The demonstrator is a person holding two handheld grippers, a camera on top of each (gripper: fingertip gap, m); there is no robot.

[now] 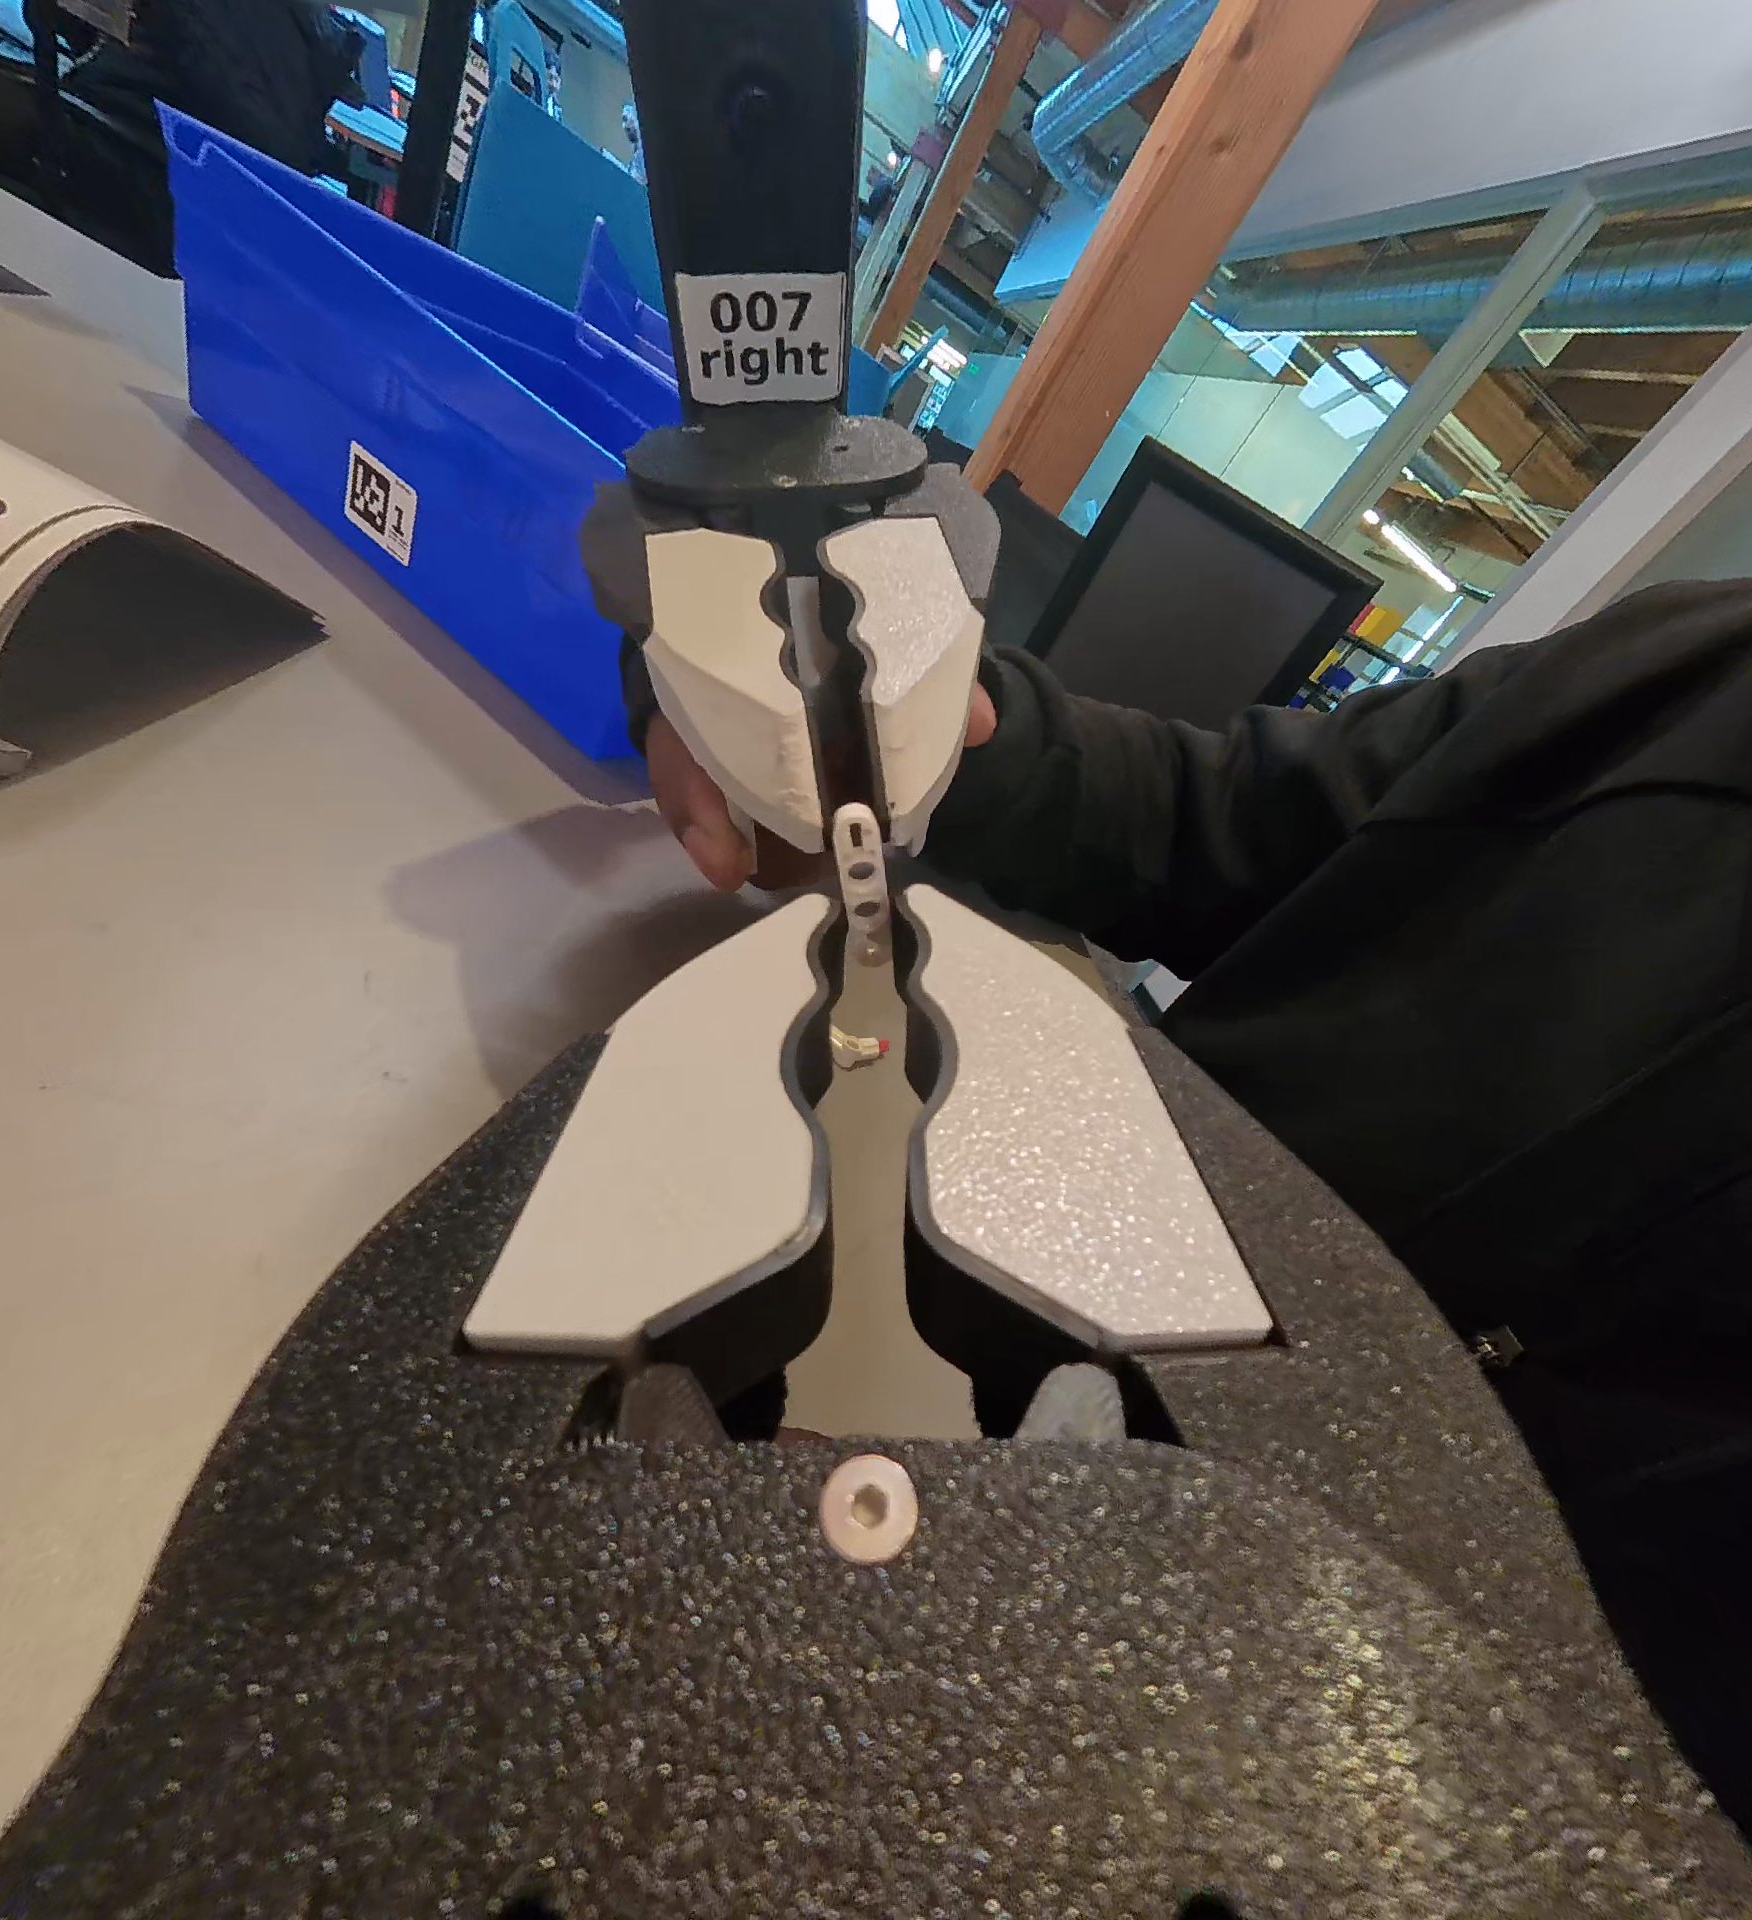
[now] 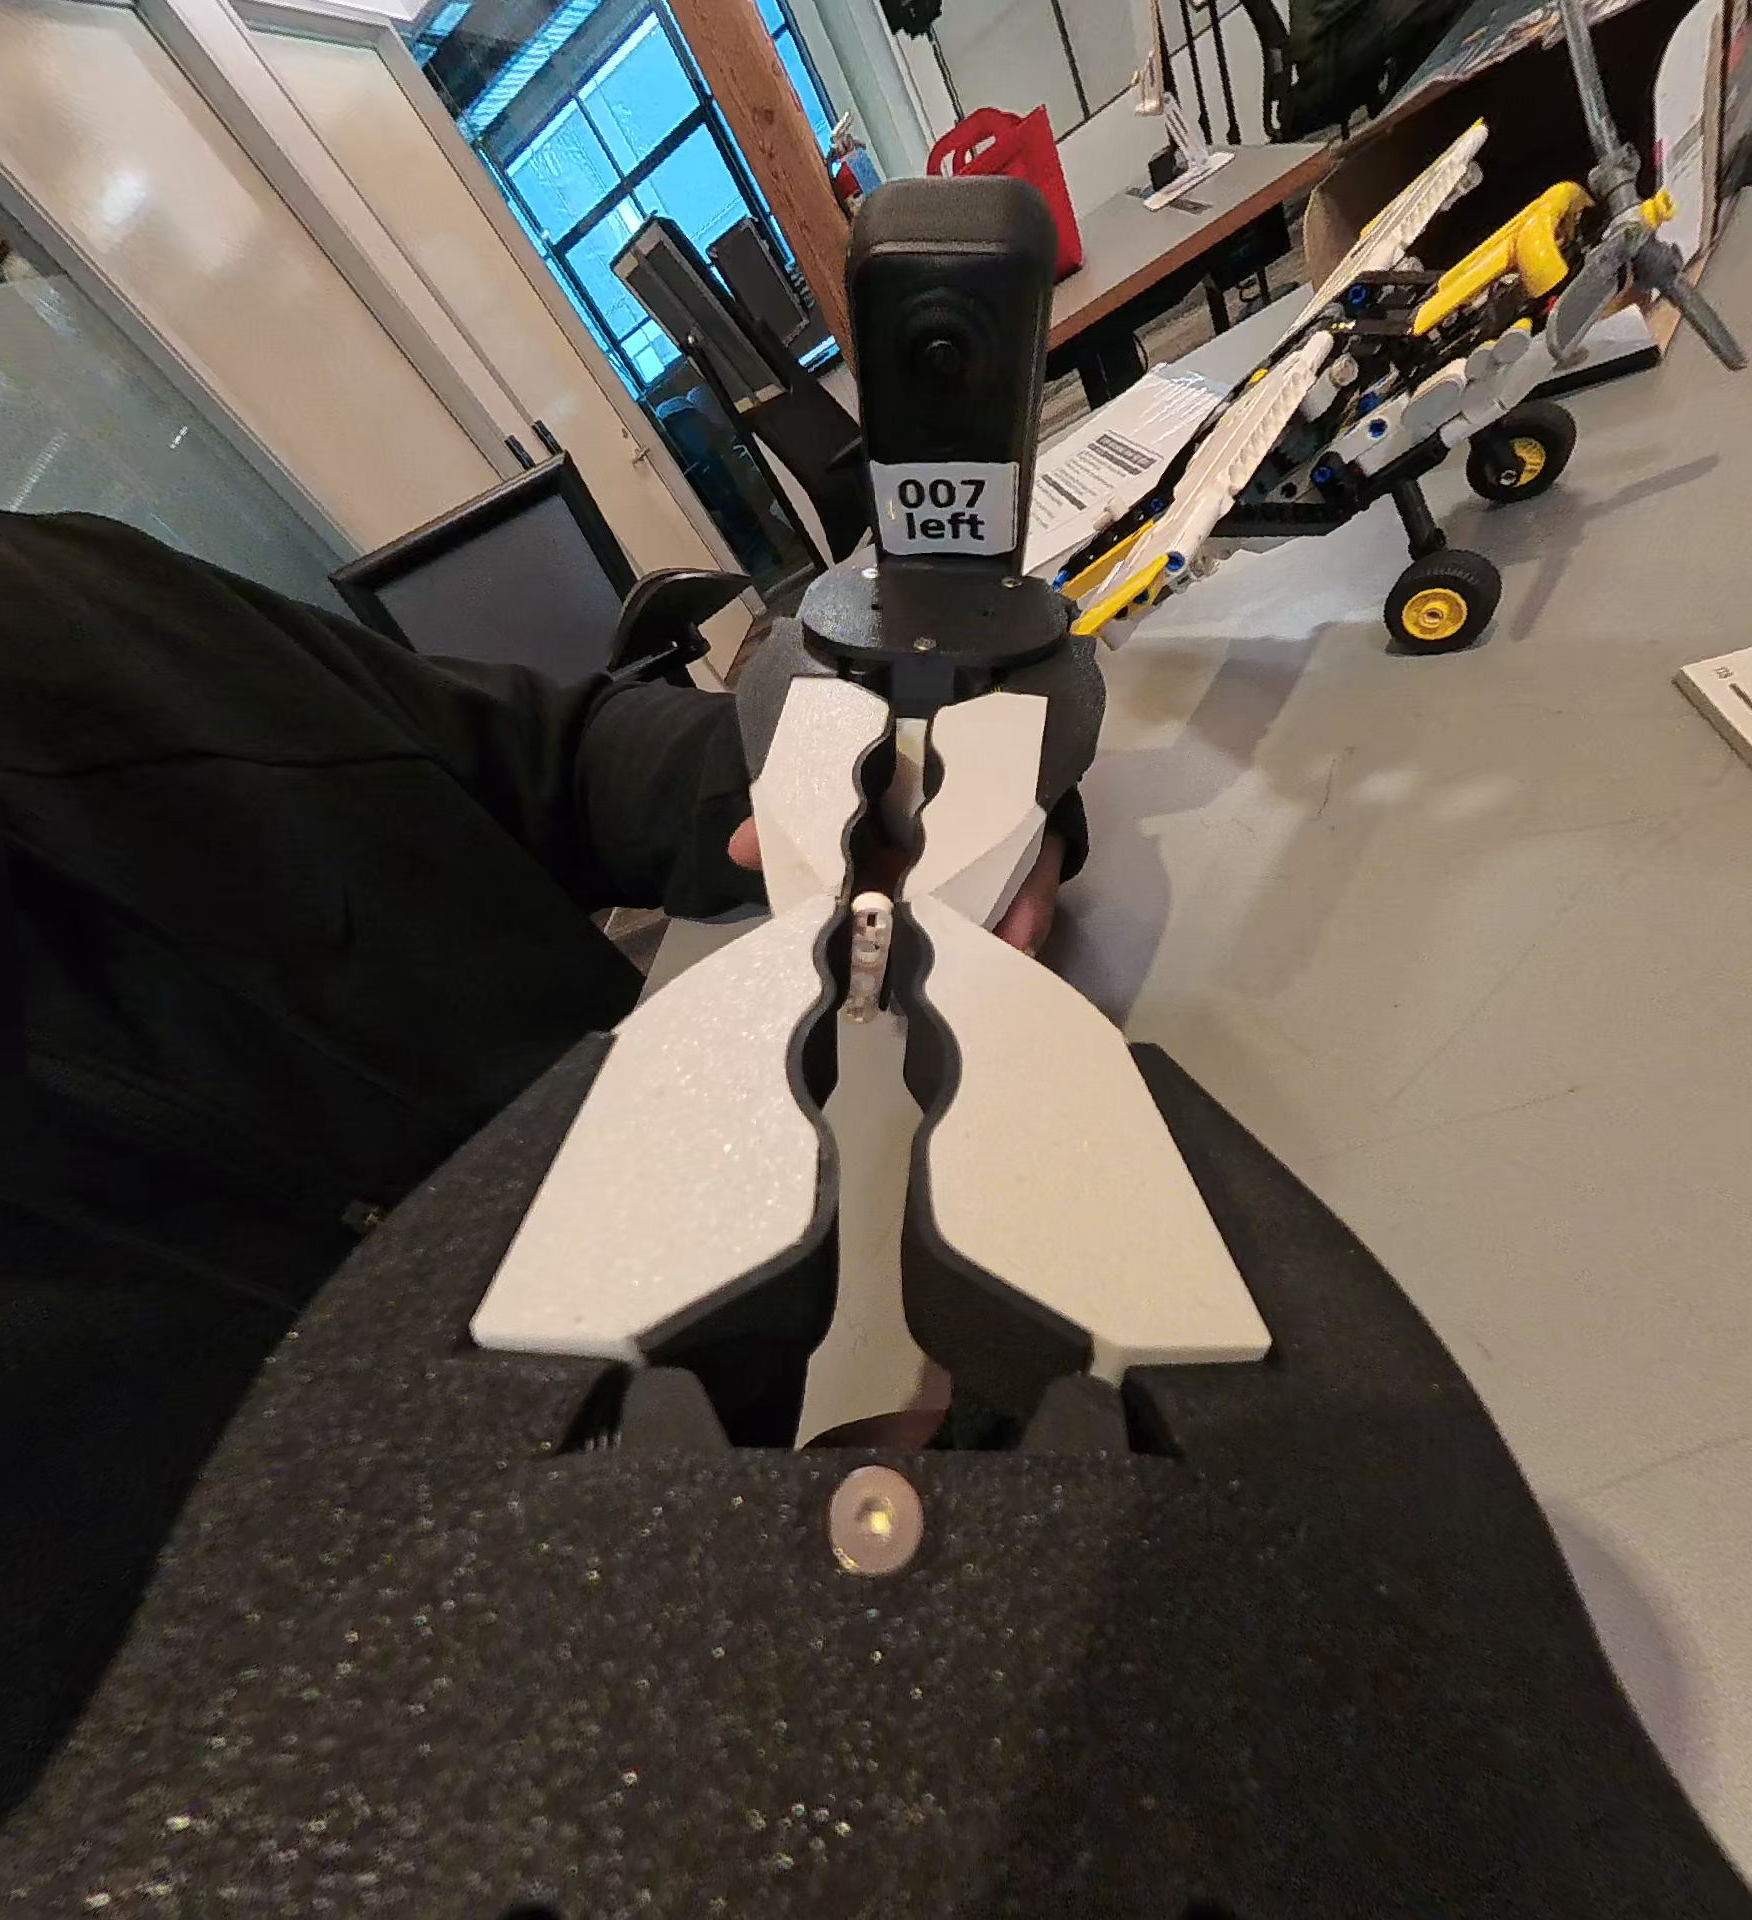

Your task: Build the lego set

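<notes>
tip to tip above the smooth grey surface (image 2: 1371,1039), the left gripper (image 1: 867,925) and right gripper (image 2: 867,935) both pinch one slim white perforated plastic beam (image 1: 861,883) between their wavy-edged fingers.

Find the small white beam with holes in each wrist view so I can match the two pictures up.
Left wrist view: the white beam stands upright just above centre, spanning the tips of the left gripper and the right gripper facing it.
Right wrist view: the same beam sits just above centre, mostly sunk between the near fingertips.
Shared landmark: the grey table, also the black sleeve.
</notes>
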